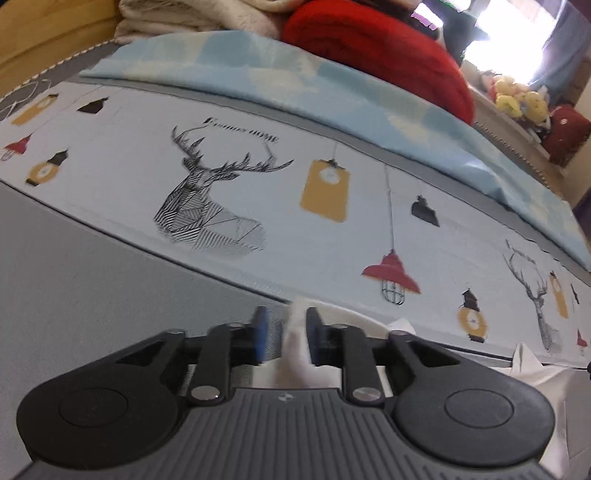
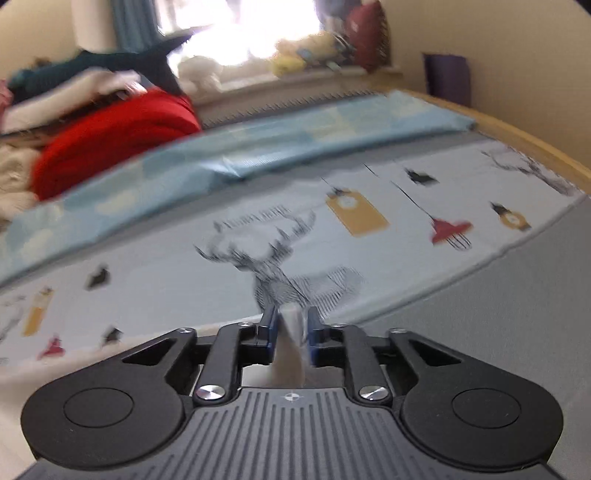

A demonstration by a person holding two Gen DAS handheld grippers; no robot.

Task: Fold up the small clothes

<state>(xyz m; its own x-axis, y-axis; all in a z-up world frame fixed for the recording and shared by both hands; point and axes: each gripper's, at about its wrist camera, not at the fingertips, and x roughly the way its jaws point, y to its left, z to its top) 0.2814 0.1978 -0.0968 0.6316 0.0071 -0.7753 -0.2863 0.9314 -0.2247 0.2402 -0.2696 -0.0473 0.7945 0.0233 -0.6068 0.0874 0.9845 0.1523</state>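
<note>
A white garment [image 1: 295,332] stands up between the fingers of my left gripper [image 1: 286,330]. It lies against the right blue pad, and a narrow gap shows beside the left pad [image 1: 260,332], so that gripper is open around it. More of the white cloth [image 1: 535,373] spreads low on the right. In the right wrist view my right gripper [image 2: 291,328] is shut on a fold of the same white garment [image 2: 290,343], which fills the space between its pads. Both grippers point down at the bed.
The bed sheet [image 1: 258,177] is printed with deer and lamps, with a plain grey band [image 1: 92,277] in front. A light blue cloth [image 1: 295,92] lies across the back. Behind it sit a red blanket [image 1: 369,48], cream bedding [image 1: 184,18] and soft toys [image 1: 517,96] by a bright window.
</note>
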